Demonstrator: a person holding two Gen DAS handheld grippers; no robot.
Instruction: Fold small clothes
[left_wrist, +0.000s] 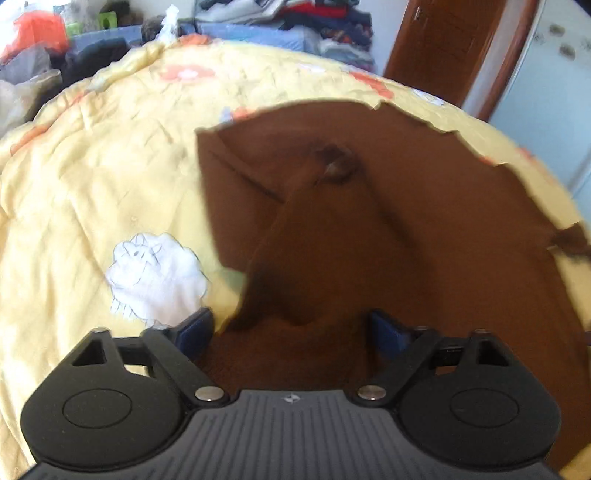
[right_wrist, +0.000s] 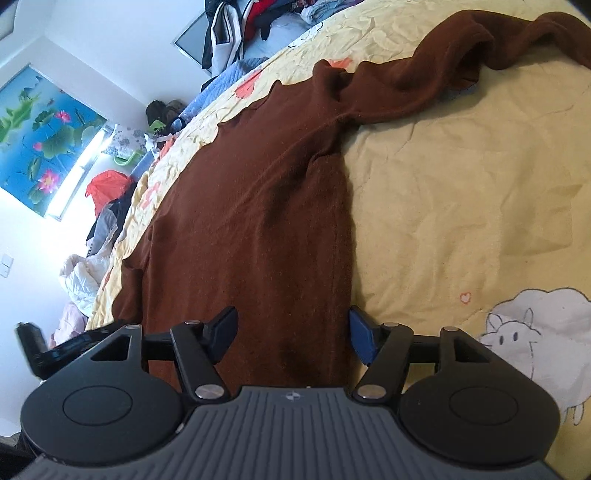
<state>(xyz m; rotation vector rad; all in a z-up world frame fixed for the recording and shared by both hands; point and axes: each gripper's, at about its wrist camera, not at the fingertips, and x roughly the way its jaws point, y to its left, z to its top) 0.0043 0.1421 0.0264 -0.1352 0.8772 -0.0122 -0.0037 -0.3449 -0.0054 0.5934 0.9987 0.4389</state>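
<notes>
Sweater (right_wrist: 258, 206), brown, lies spread on bed quilt (right_wrist: 461, 206) ahead of both my fingers. Right fingers (right_wrist: 291, 334) spread, straddling body panel near side seam; pads not pressing cloth. Left fingers (left_wrist: 291, 328) spread, bunched fold of cloth (left_wrist: 295, 258) between them, blurred; no pinch evident. One sleeve (right_wrist: 461, 62) lies crumpled far ahead of right fingers. Judgement: early fold, positioning for grasp. Next move needs both fingers pinching edge, then carrying it across body.
</notes>
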